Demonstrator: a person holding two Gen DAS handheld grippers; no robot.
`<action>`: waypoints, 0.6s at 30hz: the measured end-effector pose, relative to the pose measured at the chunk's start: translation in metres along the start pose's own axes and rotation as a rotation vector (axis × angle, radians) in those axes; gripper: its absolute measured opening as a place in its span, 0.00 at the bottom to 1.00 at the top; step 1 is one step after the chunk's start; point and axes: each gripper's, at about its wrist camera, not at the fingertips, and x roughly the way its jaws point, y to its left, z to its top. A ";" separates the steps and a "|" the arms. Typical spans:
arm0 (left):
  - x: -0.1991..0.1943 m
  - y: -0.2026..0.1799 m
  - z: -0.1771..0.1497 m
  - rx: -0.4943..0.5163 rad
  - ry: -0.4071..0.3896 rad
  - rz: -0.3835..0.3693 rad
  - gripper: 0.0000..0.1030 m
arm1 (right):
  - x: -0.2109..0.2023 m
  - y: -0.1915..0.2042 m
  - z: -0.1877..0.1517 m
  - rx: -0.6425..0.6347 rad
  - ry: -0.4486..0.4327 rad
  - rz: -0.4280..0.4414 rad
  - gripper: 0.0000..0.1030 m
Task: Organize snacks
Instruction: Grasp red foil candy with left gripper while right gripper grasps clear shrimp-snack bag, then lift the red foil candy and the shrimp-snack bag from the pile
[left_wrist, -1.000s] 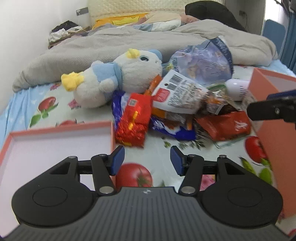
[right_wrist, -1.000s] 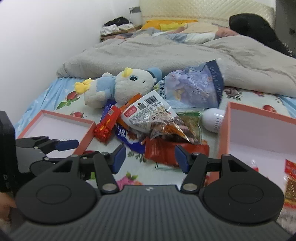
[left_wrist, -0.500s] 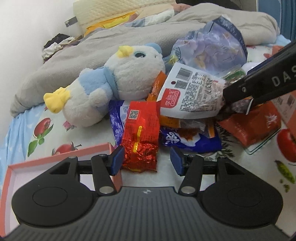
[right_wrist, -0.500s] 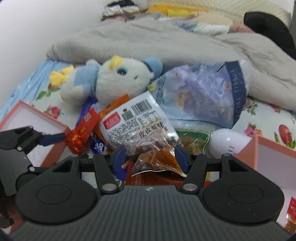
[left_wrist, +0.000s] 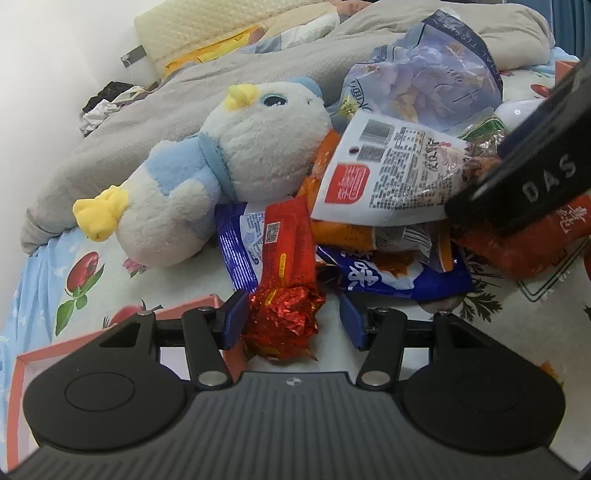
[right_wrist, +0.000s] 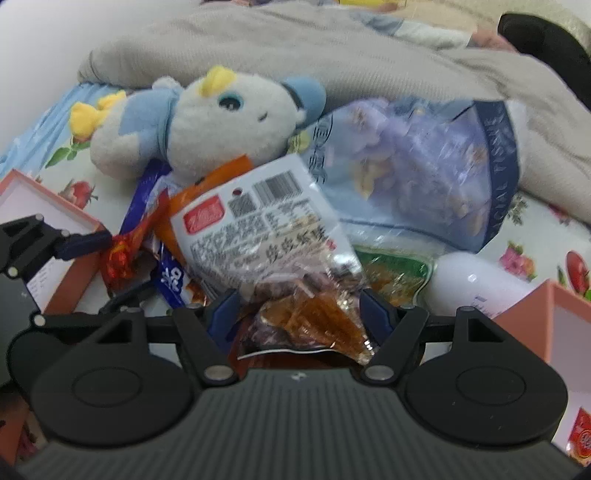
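Observation:
A pile of snack packets lies on the bed. My left gripper (left_wrist: 293, 319) is open, its blue fingers either side of the crumpled lower end of a red foil packet (left_wrist: 286, 273); that packet also shows in the right wrist view (right_wrist: 123, 254). My right gripper (right_wrist: 299, 314) is open around the clear lower end of a white-labelled packet (right_wrist: 258, 229), which also shows in the left wrist view (left_wrist: 388, 173). A blue packet (left_wrist: 391, 275) and a dark red packet (left_wrist: 528, 240) lie beneath.
A white and blue plush toy (left_wrist: 221, 166) lies behind the pile, beside a large purple bag (right_wrist: 417, 166). An open pink box (left_wrist: 40, 365) stands at the left, another pink box (right_wrist: 561, 325) at the right. A white bottle (right_wrist: 476, 284) and a grey blanket (right_wrist: 332, 48) lie behind.
Both grippers have moved forward into the pile. The red packet's end now sits between my left fingers and the white-labelled packet's end between my right fingers.

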 end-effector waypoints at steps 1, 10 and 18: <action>0.001 0.001 0.001 0.002 0.002 -0.001 0.59 | 0.006 -0.002 0.000 0.018 0.021 0.004 0.71; 0.005 0.008 0.002 -0.021 -0.001 0.025 0.40 | 0.008 0.005 -0.006 0.011 0.012 -0.025 0.49; -0.014 0.019 0.002 -0.089 -0.025 0.013 0.27 | -0.017 0.008 -0.010 0.021 -0.029 -0.038 0.43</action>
